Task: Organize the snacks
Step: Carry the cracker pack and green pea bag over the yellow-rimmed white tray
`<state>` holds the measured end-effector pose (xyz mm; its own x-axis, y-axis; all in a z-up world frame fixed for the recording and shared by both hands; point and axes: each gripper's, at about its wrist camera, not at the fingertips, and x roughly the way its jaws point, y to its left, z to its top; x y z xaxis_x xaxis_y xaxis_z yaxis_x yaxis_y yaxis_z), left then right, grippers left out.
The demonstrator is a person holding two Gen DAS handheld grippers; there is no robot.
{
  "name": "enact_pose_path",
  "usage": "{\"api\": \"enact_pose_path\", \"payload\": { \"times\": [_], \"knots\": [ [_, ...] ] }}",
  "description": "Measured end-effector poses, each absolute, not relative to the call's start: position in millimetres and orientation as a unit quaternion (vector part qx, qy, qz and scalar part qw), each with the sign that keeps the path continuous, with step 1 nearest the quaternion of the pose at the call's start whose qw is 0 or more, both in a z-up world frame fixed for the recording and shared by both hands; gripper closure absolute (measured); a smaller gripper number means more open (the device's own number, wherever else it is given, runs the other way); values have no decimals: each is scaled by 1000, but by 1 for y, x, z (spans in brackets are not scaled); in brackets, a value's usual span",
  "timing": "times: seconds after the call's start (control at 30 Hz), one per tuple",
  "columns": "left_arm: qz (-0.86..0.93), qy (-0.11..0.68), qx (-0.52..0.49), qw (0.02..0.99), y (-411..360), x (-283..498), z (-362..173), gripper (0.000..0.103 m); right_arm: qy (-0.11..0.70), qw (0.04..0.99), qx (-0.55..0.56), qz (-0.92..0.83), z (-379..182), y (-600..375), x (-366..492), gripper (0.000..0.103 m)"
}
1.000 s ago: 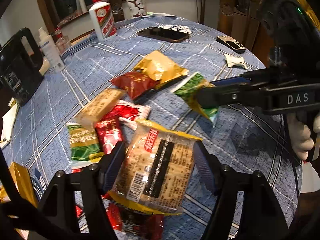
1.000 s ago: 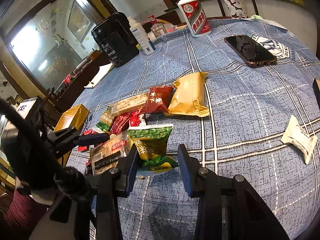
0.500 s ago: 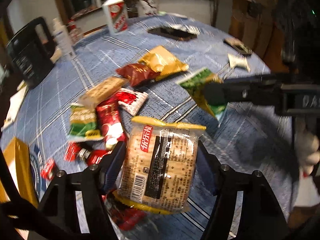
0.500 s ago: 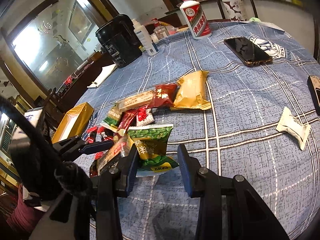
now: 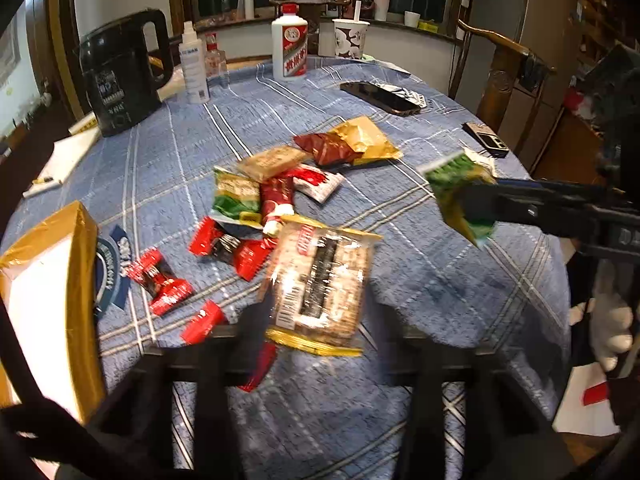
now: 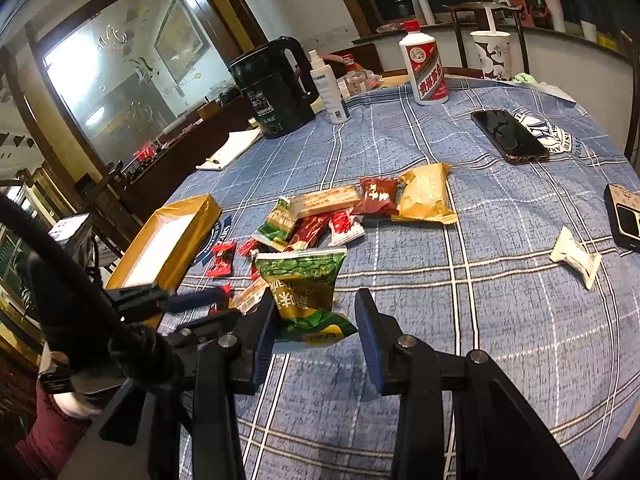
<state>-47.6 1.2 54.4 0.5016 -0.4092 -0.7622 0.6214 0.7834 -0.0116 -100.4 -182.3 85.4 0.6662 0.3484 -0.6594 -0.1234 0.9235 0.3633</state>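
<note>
Left wrist view – claw [image 5: 320,320] blurred, cracker packet [image 5: 320,280] between opening jaws.

Home dining room, round table with blue plaid cloth [image 6: 500,320], black kettle [image 6: 276,88], carved wooden chair [image 5: 500,76]

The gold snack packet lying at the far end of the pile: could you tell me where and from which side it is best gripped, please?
Grip the gold snack packet across its long side edges, coming from above on the open tablecloth side. It lies flat, and the dark red packet crowds its other side, so that flank leaves less room for a finger.
</note>
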Motion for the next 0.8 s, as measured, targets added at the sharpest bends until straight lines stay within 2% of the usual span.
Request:
{"api": "enact_pose_path", "payload": {
  "times": [0.03, 0.13, 0.27, 0.4, 0.43, 0.8],
  "knots": [
    [-298, 393, 137, 859, 0, -47, 54, 25, 389, 900, 146, 130, 84, -181, -101, 65],
    [-311, 397, 157, 849, -12, -41, 47, 23, 393, 898, 150, 131, 80, -181, -100, 65],
    [-293, 406, 206, 841, -33, -26, 26, 23, 391, 897, 157, 135, 79, -182, -99, 65],
    [-300, 430, 203, 827, -38, -13, 11, 25, 387, 897, 162, 138, 78, -185, -100, 65],
    [-302, 430, 193, 829, -37, -12, 11, 30, 387, 897, 164, 139, 77, -186, -99, 65],
    [-262, 424, 189, 846, -34, -24, 15, 31, 393, 892, 181, 133, 64, -193, -99, 65]
  ]
}}
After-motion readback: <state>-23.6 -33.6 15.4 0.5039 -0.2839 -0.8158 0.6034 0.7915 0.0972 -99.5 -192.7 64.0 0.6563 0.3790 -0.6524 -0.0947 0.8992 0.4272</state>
